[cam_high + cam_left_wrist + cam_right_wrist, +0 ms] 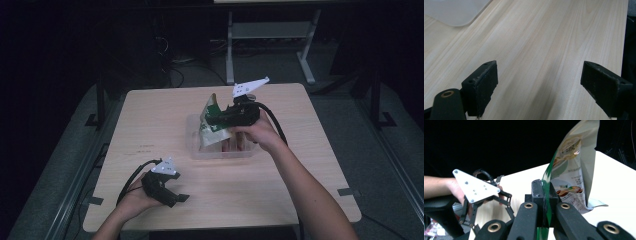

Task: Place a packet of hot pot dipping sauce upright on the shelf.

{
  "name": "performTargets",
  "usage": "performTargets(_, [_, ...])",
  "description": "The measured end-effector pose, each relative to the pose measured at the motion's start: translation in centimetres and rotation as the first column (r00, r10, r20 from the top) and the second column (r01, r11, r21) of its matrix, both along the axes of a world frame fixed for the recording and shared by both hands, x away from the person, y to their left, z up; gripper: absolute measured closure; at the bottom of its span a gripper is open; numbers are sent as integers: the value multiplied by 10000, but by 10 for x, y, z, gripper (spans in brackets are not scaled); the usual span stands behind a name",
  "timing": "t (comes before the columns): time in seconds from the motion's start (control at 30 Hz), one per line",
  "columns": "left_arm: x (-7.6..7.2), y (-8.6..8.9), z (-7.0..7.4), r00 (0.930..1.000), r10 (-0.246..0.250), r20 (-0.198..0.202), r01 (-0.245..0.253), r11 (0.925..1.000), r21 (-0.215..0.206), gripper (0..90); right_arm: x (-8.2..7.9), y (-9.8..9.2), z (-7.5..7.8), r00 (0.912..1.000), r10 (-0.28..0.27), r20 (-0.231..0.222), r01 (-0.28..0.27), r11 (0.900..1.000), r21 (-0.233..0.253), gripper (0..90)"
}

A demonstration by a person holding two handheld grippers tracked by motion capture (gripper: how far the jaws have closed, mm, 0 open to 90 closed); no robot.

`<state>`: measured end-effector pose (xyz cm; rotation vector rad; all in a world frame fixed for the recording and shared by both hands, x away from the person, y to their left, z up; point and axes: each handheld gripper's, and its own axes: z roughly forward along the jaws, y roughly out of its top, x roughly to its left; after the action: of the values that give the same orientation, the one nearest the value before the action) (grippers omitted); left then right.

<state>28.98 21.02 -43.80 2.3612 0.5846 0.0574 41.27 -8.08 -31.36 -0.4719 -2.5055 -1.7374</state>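
We hold the snack bag (pixel 212 122) pinched in the right tool (pixel 214 119) above the clear bin (pixel 192 145), judging its placement unfinished, while the left tool (pixel 172 196) rests wide and unladen on the surface (pixel 280 175).

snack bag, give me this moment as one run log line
right gripper: shut on snack bag, held over clear bin | left gripper: open, empty, low over table near front edge | bag not yet in bin

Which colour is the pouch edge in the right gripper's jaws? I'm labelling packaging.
Green edge of the pouch, best in the right gripper view.
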Motion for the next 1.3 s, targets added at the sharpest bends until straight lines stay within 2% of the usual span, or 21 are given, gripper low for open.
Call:
performTargets(0.3, [-1,0,0,10000,23,-4,-23,10000,-45,140,10,14,-4,9996,-242,-162,244,9997,92,899])
performTargets(0.6, [-1,0,0,10000,-25,-14,25,10000,-16,140,12,25,-14,9976,-513,-455,510,9987,-72,899])
performTargets(0.8, [-1,-1,-1,9999,-52,-92,52,10000,-8,142,11,32,-20,9974,-627,-364,614,9974,-364,899])
performTargets(1.07, [-1,-1,-1,9998,-113,-163,114,9999,58,144,11,39,-34,9958,-768,-498,735,9952,-649,899])
performTargets(1.3, [-1,-1,-2,9997,-130,-219,131,9999,42,143,10,47,-39,9957,-806,-455,763,9931,-888,898])
